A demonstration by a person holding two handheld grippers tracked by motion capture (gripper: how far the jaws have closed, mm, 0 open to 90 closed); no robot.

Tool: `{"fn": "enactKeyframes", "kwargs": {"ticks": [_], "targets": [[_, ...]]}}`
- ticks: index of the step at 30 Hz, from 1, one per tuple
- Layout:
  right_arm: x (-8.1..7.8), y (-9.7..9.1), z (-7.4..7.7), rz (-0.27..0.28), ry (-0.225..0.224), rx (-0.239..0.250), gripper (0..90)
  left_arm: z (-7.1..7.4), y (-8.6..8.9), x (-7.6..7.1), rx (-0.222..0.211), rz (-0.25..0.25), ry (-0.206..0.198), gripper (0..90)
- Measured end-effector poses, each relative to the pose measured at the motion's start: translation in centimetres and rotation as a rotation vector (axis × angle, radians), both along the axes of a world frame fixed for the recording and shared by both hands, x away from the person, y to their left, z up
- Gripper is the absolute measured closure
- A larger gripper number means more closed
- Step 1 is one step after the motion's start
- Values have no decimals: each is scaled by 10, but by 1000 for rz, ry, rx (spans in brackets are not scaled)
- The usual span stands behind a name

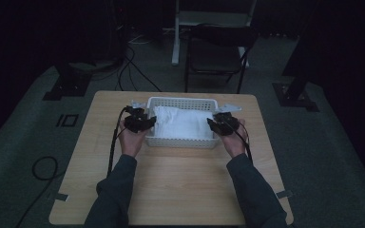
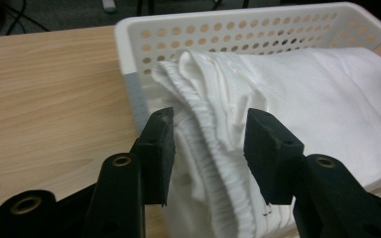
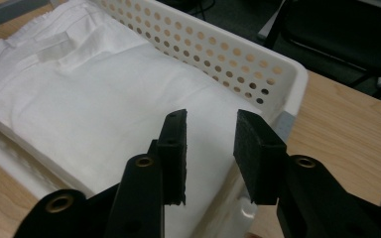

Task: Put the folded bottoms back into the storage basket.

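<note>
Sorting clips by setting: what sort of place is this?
Probably a recording lab or studio: dark surroundings, cables on grey carpet, stand bases, a folding chair beyond the wooden table.

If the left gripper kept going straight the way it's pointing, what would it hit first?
Most likely the white cloth: its gathered edge already lies between the left gripper's jaws. Past that come more folded cloth and the white basket's perforated wall, though depth is hard to judge.
</note>
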State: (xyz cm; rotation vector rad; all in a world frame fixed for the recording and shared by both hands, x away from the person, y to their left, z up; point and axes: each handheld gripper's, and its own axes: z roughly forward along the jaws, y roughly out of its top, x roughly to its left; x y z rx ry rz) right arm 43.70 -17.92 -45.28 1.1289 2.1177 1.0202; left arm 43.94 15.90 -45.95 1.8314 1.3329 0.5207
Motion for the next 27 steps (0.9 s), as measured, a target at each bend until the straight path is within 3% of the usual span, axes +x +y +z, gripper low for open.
{"fn": "enactKeyframes", "kwargs": {"ticks": [7, 12, 19, 27], "targets": [[-18, -16, -3, -25, -29, 21, 687, -5, 16, -17, -6, 31, -36, 555], [-28, -30, -14, -66, -23, 33, 686, -18, 25, -28, 23, 67, -66, 537], [-33, -51, -37, -150, 31, 79, 679, -42, 37, -26, 58, 148, -43, 506], [-28, -64, -68, -202, 107, 63, 653, -69, 45, -19, 105, 195, 33, 476]]}}
